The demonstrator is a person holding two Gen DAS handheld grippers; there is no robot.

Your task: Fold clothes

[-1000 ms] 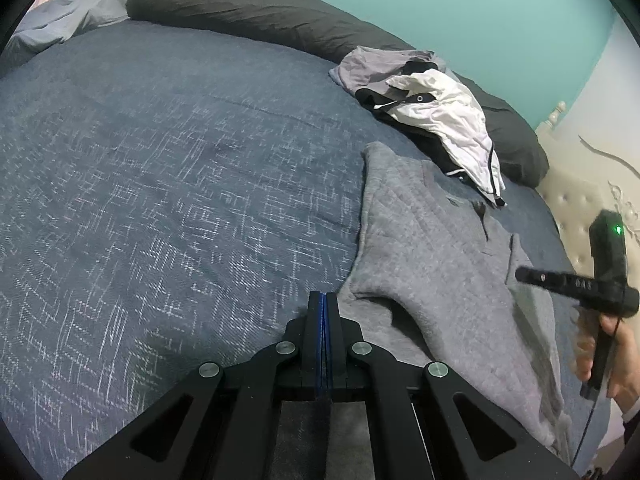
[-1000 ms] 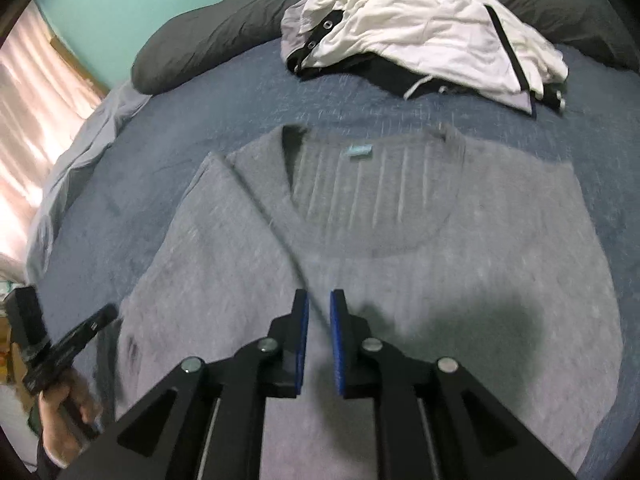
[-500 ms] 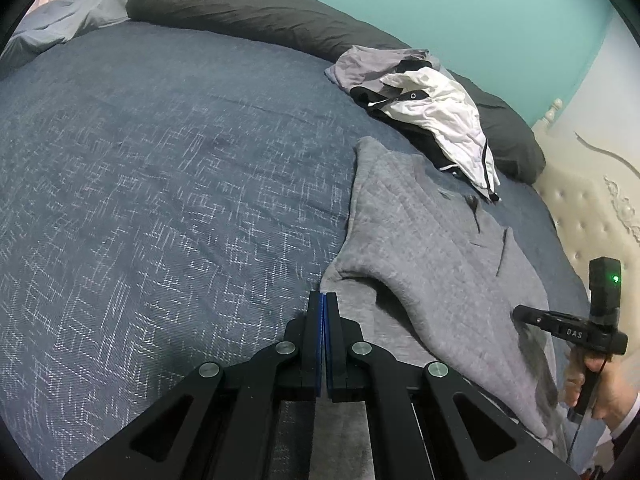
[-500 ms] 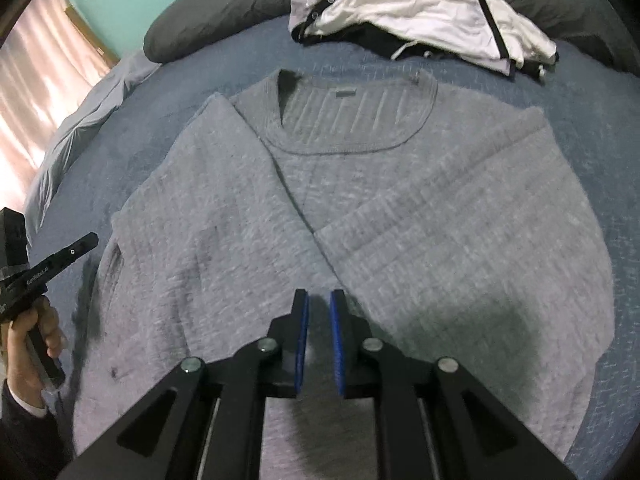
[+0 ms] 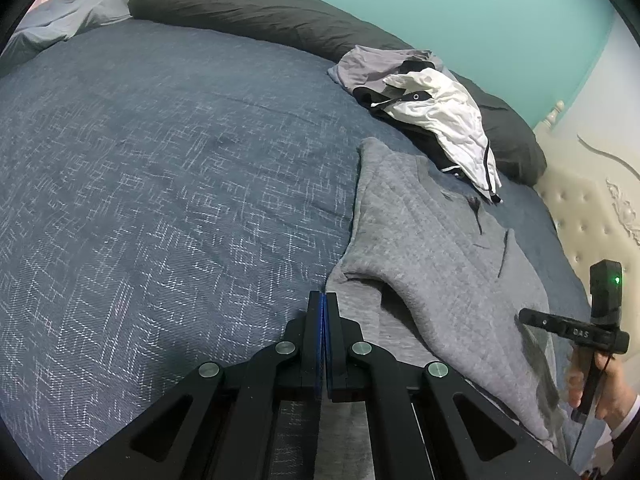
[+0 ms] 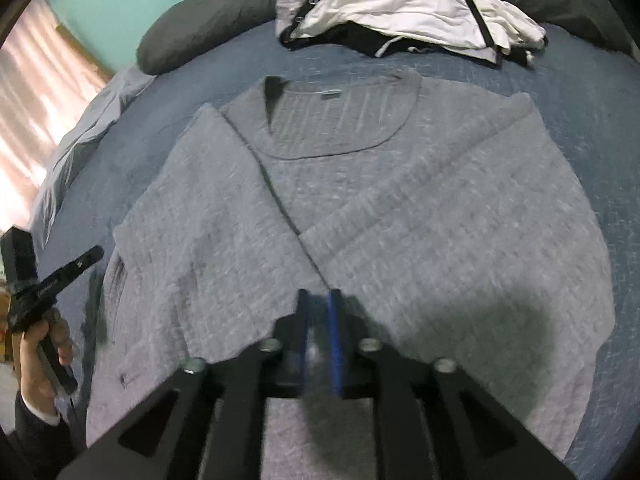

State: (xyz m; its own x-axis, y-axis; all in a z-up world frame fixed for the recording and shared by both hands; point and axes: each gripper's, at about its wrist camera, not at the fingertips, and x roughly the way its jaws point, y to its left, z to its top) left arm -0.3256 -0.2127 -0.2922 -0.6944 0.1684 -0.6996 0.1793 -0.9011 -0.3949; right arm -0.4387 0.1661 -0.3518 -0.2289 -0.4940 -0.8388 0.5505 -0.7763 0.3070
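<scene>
Left gripper: black plastic arms with metal pivot pins and blue pads; the pads are pressed flat together with nothing seen between them, tips at the near left edge of the grey sweater. Right gripper: same build, motion-blurred; its jaws are opening, a narrow gap showing, and no cloth is seen between the pads. It hangs over the sweater's lower middle.

The sweater lies spread on the bed, a thick quilted knit with vertical ribbing inside the round collar. Both sleeves are folded inward and cross over the chest. A small tag at the inner neck is too blurred to read. Its hem is cut off behind the gripper arms.

Beneath lies a blue bedspread with a white crosshatch weave. Farther off, a crumpled pile of clothes, white, grey and black, rests against a long dark grey pillow. A teal wall stands behind.
</scene>
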